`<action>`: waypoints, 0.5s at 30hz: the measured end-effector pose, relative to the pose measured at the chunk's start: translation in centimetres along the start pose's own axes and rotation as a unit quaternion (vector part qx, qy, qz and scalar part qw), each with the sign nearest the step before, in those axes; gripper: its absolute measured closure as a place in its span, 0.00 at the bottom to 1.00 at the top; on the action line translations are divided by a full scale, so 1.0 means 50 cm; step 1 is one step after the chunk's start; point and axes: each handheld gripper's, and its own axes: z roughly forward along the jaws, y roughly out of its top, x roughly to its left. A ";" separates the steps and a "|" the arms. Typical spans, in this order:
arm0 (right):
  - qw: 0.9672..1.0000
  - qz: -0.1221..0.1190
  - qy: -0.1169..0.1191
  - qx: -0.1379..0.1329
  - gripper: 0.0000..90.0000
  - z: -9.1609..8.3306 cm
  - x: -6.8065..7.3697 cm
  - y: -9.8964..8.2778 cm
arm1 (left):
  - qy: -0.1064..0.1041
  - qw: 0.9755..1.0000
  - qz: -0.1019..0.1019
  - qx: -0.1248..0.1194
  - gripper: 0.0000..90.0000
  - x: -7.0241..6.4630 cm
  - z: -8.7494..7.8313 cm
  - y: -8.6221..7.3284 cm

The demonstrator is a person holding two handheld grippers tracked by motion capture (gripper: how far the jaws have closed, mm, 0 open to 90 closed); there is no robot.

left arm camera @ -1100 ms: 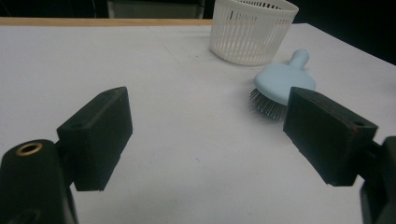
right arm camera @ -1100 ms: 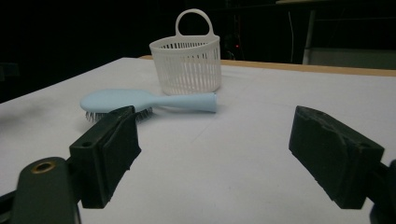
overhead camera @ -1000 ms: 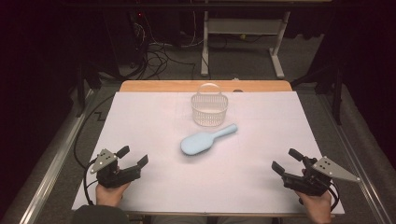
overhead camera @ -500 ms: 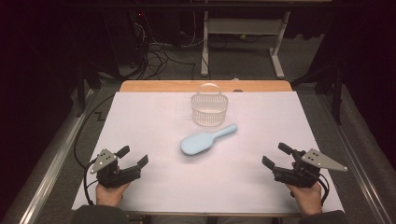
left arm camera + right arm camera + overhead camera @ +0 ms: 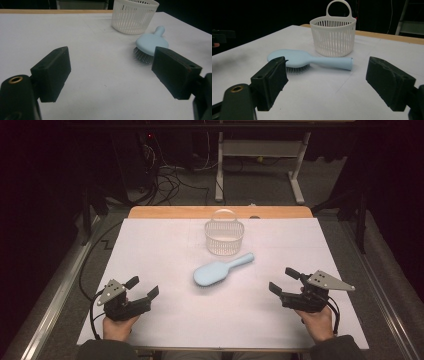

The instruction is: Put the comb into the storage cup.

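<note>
Hairbrush (image 5: 220, 270), pale blue, lies bristles-down at the centre of the frame on the white tabletop (image 5: 165, 250), its handle angled toward the white basket (image 5: 224, 237) just above. Left gripper (image 5: 142, 290) at lower left and right gripper (image 5: 284, 281) at lower right both gape empty.

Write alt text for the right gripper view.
A light blue hairbrush lies bristles down on the white table, its handle toward a white slotted basket behind it. The right gripper frames it with open black jaws.
</note>
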 end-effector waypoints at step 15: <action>0.999 0.002 0.006 0.033 0.23 0.044 -0.002 0.025 | -0.001 1.000 0.001 0.002 0.17 0.000 0.001 0.000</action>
